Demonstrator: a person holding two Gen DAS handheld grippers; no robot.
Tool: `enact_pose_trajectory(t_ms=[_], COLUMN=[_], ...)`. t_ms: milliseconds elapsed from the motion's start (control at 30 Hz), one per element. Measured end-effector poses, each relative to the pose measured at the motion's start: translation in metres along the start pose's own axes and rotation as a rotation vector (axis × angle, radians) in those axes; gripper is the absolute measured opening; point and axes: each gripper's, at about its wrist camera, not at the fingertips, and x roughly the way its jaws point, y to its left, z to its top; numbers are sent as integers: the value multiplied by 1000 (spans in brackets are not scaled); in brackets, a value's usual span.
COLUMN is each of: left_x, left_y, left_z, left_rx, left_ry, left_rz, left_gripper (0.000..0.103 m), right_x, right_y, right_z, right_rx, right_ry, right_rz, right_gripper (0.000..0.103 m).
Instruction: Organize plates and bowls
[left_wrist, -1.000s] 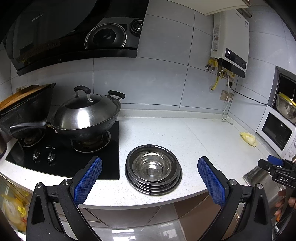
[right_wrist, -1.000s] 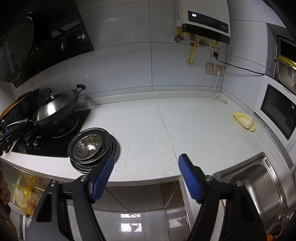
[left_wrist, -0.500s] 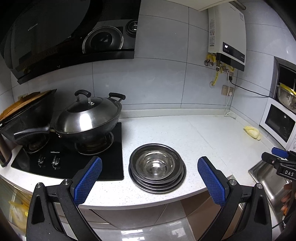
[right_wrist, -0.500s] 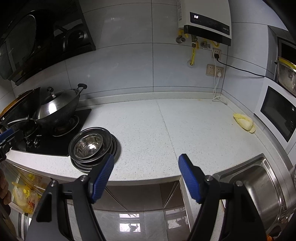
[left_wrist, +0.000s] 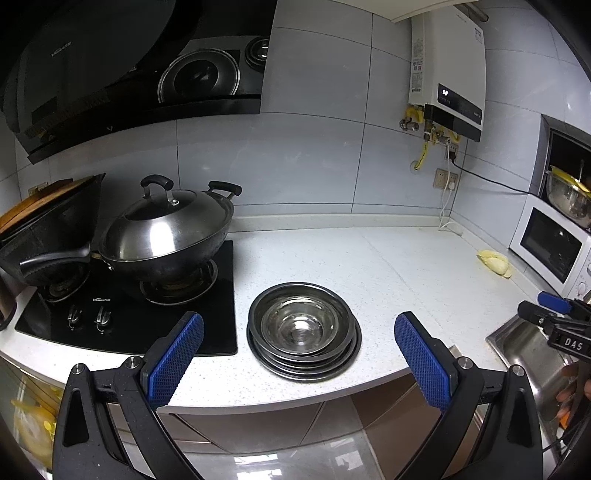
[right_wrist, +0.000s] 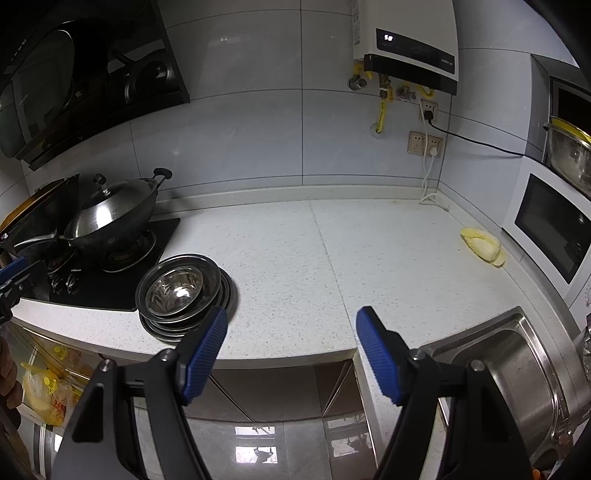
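Observation:
A stack of steel plates with steel bowls nested on top (left_wrist: 303, 329) stands near the front edge of the white counter, right of the hob. It also shows in the right wrist view (right_wrist: 184, 294). My left gripper (left_wrist: 298, 355) is open and empty, held off the counter's front edge, straight in front of the stack. My right gripper (right_wrist: 291, 341) is open and empty, off the counter edge to the right of the stack. Its tip shows at the right edge of the left wrist view (left_wrist: 554, 317).
A lidded steel wok (left_wrist: 166, 236) and a black pan (left_wrist: 48, 236) sit on the black hob (left_wrist: 122, 314). A steel sink (right_wrist: 517, 373) is at the right. A yellow cloth (right_wrist: 480, 245) lies by a white microwave (right_wrist: 554, 232).
Both grippers have drifted slightly: in the left wrist view the stack has slid a little right, and in the right wrist view the counter sits slightly lower. Both jaws stay open.

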Motion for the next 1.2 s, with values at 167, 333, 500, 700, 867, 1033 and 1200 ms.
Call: enact_pose_trajectory(t_ms=[167,333,500,700,867,1033,1200], left_x=[0,1,1,-1,-1,0,0], left_y=[1,2,3,5,4,3,3], left_z=[-1,-2,-3,-4,-4,-5,-5], left_rx=[9,11,15,10,19,14,20], left_ry=[1,3,13,16,13,23,23], left_rz=[-5,-9,-15,-23,-16,-25,-24], left_gripper=[101,101,101,101,101,101,101], right_x=[0,-2,-2,-3,-3,-3,-3], right_y=[0,2,2,4,4,4,4], right_z=[1,1,1,0,0,-1,-1], right_rx=[-3,-10,-9,-14,-16,-16,-17], right_ry=[-1,-6,-4,-6,-7,-5,-8], right_rz=[2,5,7,11,12,11,11], right_gripper=[71,71,71,71,71,71,71])
